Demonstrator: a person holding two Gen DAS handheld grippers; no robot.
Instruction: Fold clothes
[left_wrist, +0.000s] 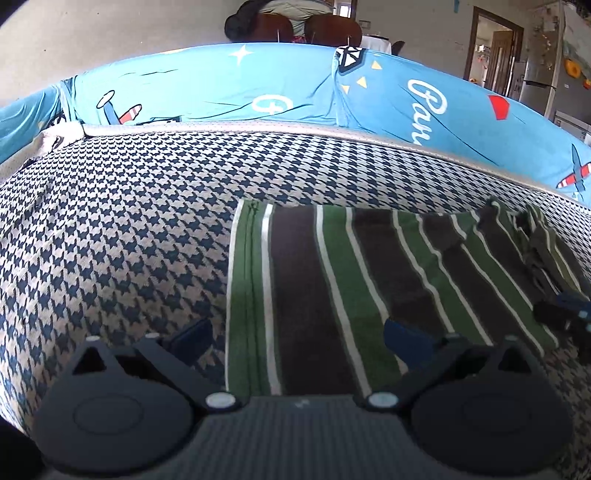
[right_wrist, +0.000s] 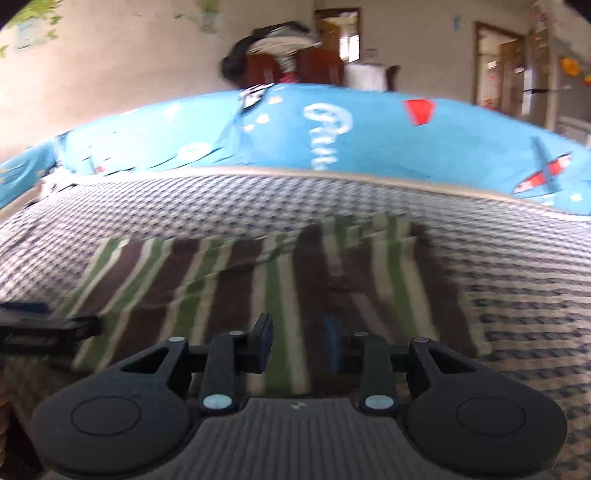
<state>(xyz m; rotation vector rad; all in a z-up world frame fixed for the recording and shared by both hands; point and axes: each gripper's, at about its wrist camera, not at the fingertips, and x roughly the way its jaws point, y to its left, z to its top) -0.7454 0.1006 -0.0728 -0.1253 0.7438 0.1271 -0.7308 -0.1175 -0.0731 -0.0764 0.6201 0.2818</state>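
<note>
a: left view first. where's the shirt (left_wrist: 351, 291)?

b: lower middle to right of the frame, flat on the cover (left_wrist: 122, 229), its left edge straight like a fold. the left gripper (left_wrist: 299, 341) straddles that edge, fingers spread wide and empty, probably to take it.

a: and the right view?

b: blurred. the shirt (right_wrist: 258, 280) fills the middle; the right gripper (right_wrist: 299, 341) sits over its near hem, fingers parted, grasping nothing. only here does the shirt's rumpled top right corner show, and the left gripper (right_wrist: 48, 325) pokes in at far left.
</note>
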